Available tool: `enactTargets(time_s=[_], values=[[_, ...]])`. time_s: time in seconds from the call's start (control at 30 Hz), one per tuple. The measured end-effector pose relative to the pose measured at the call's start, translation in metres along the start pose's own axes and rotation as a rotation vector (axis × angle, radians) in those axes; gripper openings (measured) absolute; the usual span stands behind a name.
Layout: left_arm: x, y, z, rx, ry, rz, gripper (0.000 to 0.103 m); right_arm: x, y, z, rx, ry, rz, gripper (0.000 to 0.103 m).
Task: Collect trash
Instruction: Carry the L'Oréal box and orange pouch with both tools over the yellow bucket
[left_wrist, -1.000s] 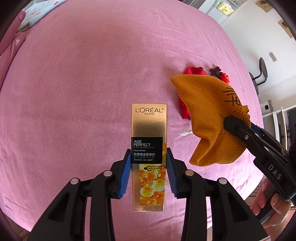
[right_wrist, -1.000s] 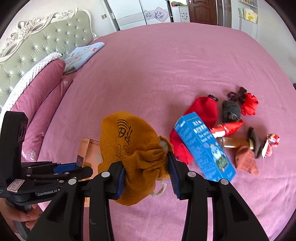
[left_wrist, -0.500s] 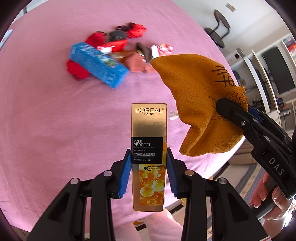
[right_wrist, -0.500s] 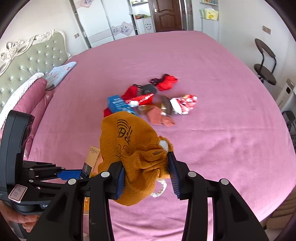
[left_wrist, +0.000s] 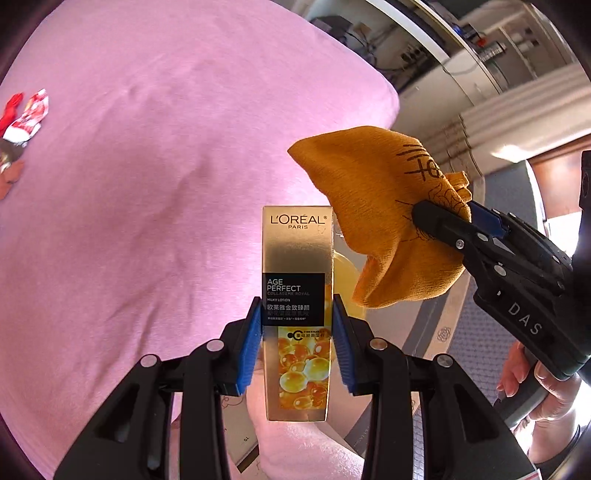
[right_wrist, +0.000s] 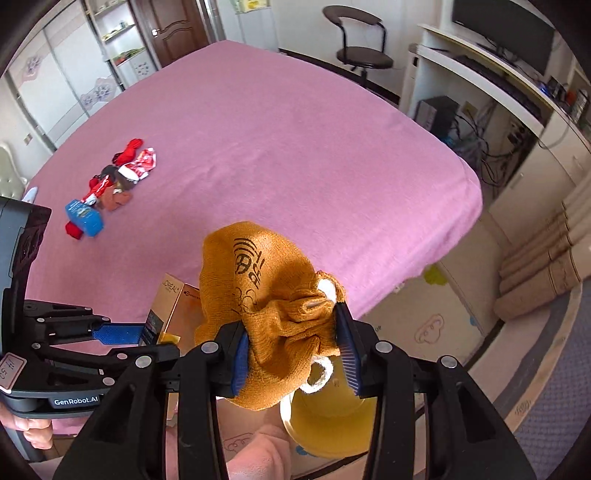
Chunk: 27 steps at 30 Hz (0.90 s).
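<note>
My left gripper (left_wrist: 295, 343) is shut on a tall gold L'Oréal lotion box (left_wrist: 297, 258), held upright over the near edge of the pink bed (left_wrist: 147, 184). My right gripper (right_wrist: 293, 350) is shut on a bunched orange knit pouch (right_wrist: 258, 280) with black print. In the left wrist view the orange pouch (left_wrist: 384, 206) hangs just right of the box. Below the pouch stands a yellow bin (right_wrist: 328, 424) on the floor. In the right wrist view the gold box (right_wrist: 173, 306) shows at the left, in the left gripper (right_wrist: 118, 332).
A heap of leftover litter (right_wrist: 110, 188) lies far off on the bed, with a blue carton (right_wrist: 83, 218) and red wrappers. A desk with a monitor (right_wrist: 502, 33), a chair (right_wrist: 358, 48) and folded bedding (right_wrist: 539, 266) stand beyond the bed's corner. A pink sleeve (left_wrist: 295, 450) is below.
Both grippers have swung away from the litter heap toward the bed's corner and edge, keeping their loads. The heap has slid to the far left and the yellow bin has come into view.
</note>
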<state>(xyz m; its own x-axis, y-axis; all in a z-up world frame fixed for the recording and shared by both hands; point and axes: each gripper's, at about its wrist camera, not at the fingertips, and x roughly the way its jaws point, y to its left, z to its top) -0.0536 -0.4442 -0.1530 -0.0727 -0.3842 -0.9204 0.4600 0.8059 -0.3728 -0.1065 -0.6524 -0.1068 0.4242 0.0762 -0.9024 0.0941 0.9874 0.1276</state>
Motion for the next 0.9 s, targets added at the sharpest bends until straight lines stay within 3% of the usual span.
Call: enactTargets(time_s=[0.13, 0.33, 0.63, 0.73, 0.8, 0.83, 0.9], values=[[0.039, -0.046, -0.001, 0.093, 0.072, -0.007, 0.036, -0.001, -0.052, -0.039, 0.12, 0.036, -0.045, 0.041], [0.087, -0.085, -0.014, 0.173, 0.161, 0.002, 0.036, 0.008, -0.1, -0.094, 0.259, 0.093, -0.071, 0.041], [0.132, -0.112, -0.02, 0.234, 0.227, 0.028, 0.036, 0.015, -0.126, -0.137, 0.351, 0.138, -0.077, 0.041], [0.143, -0.119, -0.021, 0.251, 0.239, 0.032, 0.037, 0.015, -0.132, -0.144, 0.367, 0.148, -0.077, 0.046], [0.149, -0.122, -0.023, 0.26, 0.251, 0.046, 0.053, 0.017, -0.137, -0.147, 0.377, 0.161, -0.079, 0.053], [0.15, -0.12, -0.025, 0.255, 0.252, 0.054, 0.069, 0.018, -0.14, -0.149, 0.383, 0.168, -0.086, 0.053], [0.155, -0.116, -0.027, 0.249, 0.263, 0.065, 0.072, 0.02, -0.145, -0.153, 0.389, 0.189, -0.096, 0.054]])
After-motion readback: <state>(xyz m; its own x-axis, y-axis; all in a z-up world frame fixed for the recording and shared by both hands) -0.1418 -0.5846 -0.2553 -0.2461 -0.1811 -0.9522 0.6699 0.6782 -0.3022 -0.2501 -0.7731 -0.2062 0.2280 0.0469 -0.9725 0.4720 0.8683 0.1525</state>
